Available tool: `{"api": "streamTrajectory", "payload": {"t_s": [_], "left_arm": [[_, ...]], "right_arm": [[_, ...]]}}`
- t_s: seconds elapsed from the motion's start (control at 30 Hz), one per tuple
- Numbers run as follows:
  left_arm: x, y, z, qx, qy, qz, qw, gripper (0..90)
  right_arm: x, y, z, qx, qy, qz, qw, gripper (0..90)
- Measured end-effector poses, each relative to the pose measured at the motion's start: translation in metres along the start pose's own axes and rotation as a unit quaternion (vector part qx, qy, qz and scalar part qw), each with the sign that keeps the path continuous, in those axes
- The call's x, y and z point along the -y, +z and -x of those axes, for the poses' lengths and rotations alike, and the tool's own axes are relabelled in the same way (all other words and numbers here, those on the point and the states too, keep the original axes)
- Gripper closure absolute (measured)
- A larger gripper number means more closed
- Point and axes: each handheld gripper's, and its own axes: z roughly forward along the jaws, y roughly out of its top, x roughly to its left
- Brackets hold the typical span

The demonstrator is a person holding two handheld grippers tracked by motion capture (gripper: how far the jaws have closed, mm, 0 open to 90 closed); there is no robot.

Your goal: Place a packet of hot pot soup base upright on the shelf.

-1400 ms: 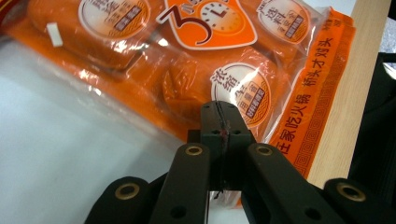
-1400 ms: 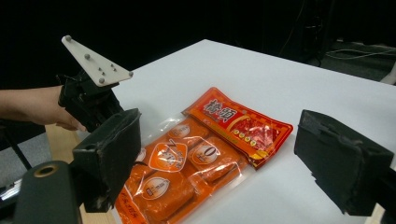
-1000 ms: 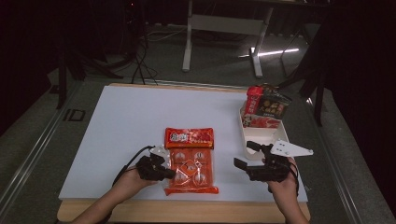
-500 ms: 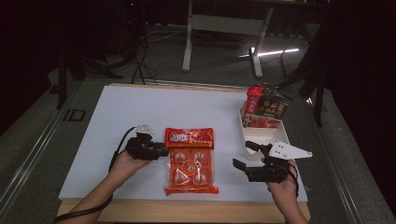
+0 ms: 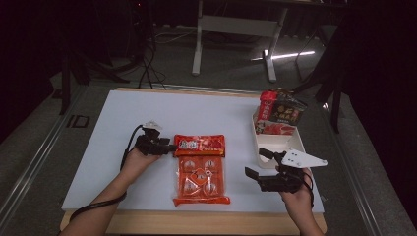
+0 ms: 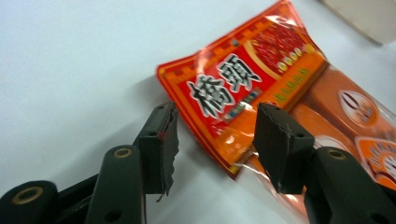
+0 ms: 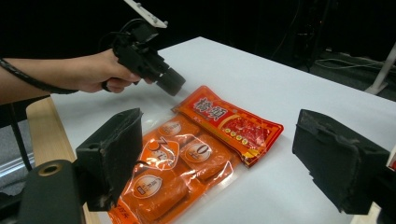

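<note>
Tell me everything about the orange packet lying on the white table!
The orange packet is a shiny plastic bag lying flat near the front of the white table. Its far end has a red and orange label with big characters; the clear part shows small round-marked orange packs inside. The left tongs are open astride its label corner, not pinching it. The right tongs are open, off to its side.

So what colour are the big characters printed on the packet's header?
Black with white outline, on the packet header; clearest in the left gripper view.

A dim lab or studio. A white table [image 5: 118, 128] stands on a grey floor [image 5: 29, 147] with rails, among dark stands, trailing cables [image 5: 147, 59] and a metal desk frame [image 5: 236, 29].
</note>
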Motion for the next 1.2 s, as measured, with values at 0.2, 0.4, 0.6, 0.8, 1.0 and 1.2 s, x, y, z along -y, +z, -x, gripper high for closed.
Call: {"api": "streamTrajectory", "payload": {"t_s": [0.2, 0.4, 0.6, 0.8, 1.0, 1.2], "left_arm": [[-0.001, 0.015, -0.010, 0.001, -0.013, -0.009, 0.9999, 49.7], [-0.002, 0.027, -0.013, 0.001, -0.011, -0.030, 0.9995, 53.3], [-0.005, 0.035, -0.009, 0.027, -0.010, -0.036, 0.9989, 58.6], [-0.010, 0.043, -0.003, 0.060, -0.012, -0.050, 0.9968, 65.0], [-0.015, 0.051, 0.006, 0.062, -0.008, -0.056, 0.9964, 76.5], [-0.018, 0.049, 0.017, 0.046, 0.014, -0.054, 0.9974, 89.3]], "right_arm": [[0.001, 0.002, 0.000, -0.004, -0.003, -0.005, 1.0000, 15.8], [0.002, 0.002, -0.001, -0.005, -0.005, -0.007, 0.9999, 15.8], [0.002, 0.003, 0.001, -0.007, -0.005, -0.009, 0.9999, 15.8], [0.004, 0.006, 0.002, -0.012, -0.001, -0.014, 0.9998, 15.8], [0.005, 0.007, 0.003, -0.012, 0.002, -0.013, 0.9998, 15.9], [0.005, 0.003, 0.005, 0.000, 0.002, -0.003, 1.0000, 16.4]]}}
